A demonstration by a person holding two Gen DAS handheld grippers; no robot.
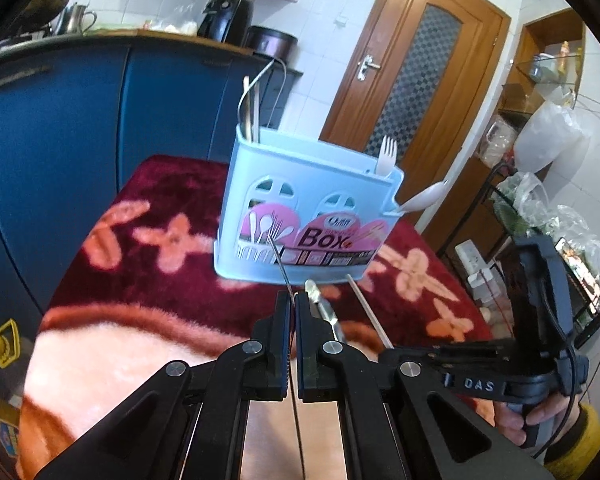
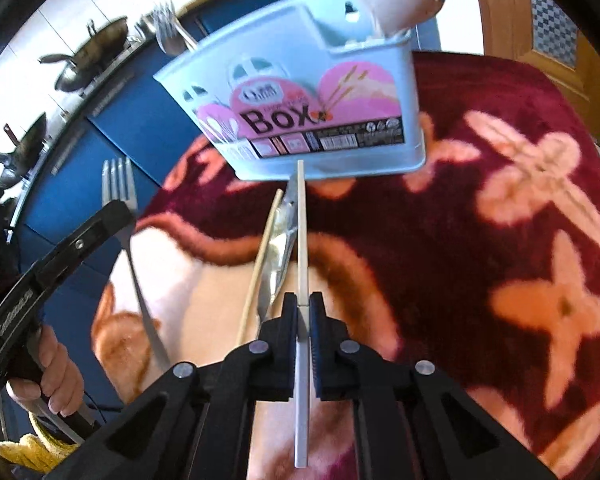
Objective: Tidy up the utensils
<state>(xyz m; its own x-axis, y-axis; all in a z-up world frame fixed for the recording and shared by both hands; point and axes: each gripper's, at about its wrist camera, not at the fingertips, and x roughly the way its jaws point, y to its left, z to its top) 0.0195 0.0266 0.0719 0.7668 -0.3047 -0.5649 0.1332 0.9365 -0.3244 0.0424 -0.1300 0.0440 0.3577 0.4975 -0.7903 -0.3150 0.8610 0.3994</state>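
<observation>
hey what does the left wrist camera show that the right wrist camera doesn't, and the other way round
Only the left wrist view shows the brown wooden door, the black air fryer on the counter, and the right gripper's black body from outside.

Only the right wrist view shows the metal fork's tines rising from the left gripper, and the dark woks on the counter.

Both show the pale blue plastic utensil box, the dark red flowered blanket, the steel knife and the thin wooden chopstick lying on it.

Pale-blue box [image 1: 308, 200]; maroon floral blanket [image 2: 480, 208]
</observation>
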